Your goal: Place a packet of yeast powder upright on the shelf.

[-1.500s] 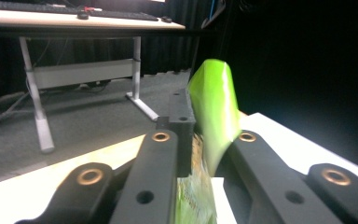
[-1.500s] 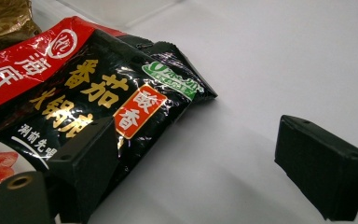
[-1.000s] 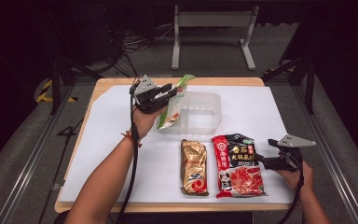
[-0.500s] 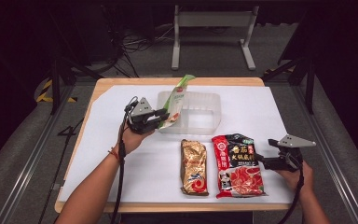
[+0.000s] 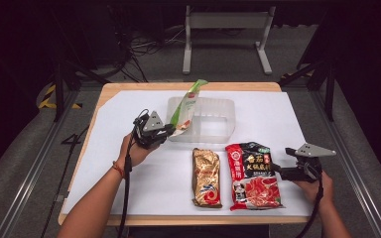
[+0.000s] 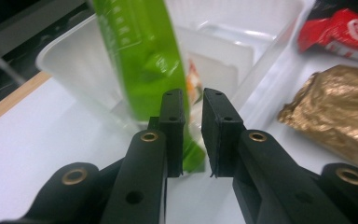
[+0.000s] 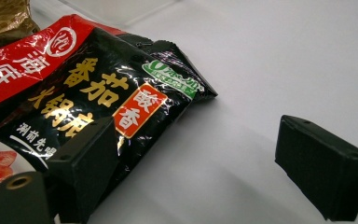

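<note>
Green packet just beyond left tool

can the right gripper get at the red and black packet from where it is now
Probably yes: the right gripper sits open at the red and black packet's right edge, one jaw already against it in the right gripper view, with bare white sheet around.

Both black two-jaw left gripper and right gripper carry grey three-cornered plates and trailing black cables; brass-ringed screw holes dot the jaws; an orange-red cord bracelet circles the left wrist.
</note>
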